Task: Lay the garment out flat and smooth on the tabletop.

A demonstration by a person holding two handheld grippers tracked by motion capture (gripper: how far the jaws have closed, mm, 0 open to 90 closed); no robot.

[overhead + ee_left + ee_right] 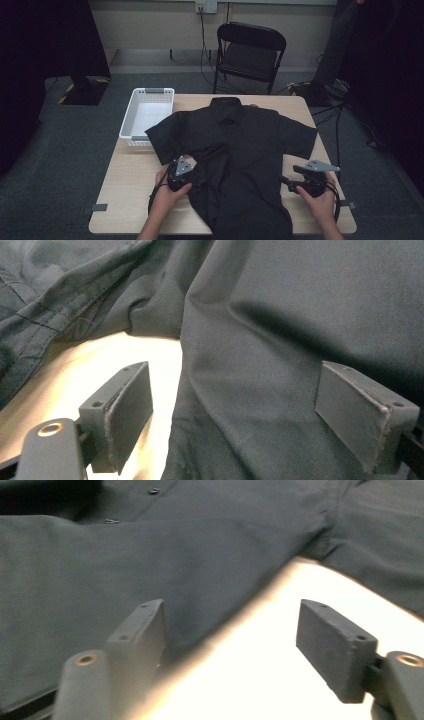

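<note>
High view dim, room corners sink into black. Both gripper views: bench (280, 680) blown out to white glare, dark shirt (280, 315) underexposed, soft blur throughout, near jaws out of focus.

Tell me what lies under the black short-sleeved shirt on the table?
The black short-sleeved shirt lies on the light wooden table; one sleeve overlaps the white plastic basket rim. Anything else beneath is covered.
</note>
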